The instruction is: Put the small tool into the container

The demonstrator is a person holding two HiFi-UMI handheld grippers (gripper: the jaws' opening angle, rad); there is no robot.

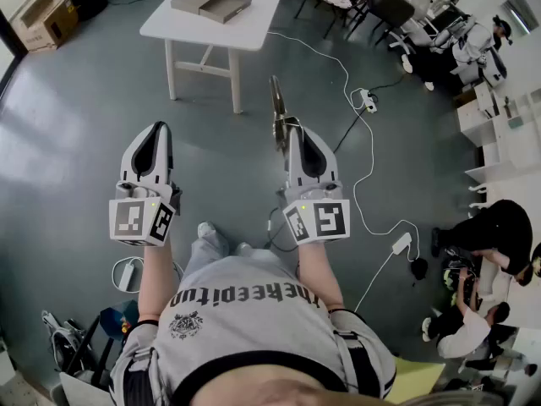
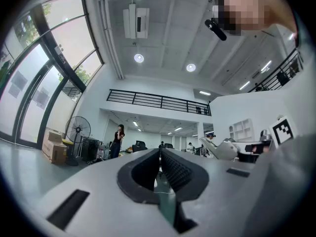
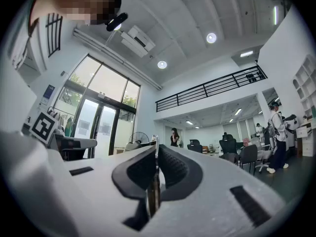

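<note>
As the small tool (image 1: 277,108) is clamped in the right claw (image 1: 295,134) and the left claw (image 1: 157,128) is closed on nothing, carrying is judged under way; the desk (image 1: 254,11) well ahead must be reached.

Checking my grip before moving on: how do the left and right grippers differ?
The right gripper is shut on a thin tool; the left gripper is shut on nothing. The tool sticks out past the right gripper's tips; nothing juts from the left gripper. Both point forward, side by side above the floor.
</note>
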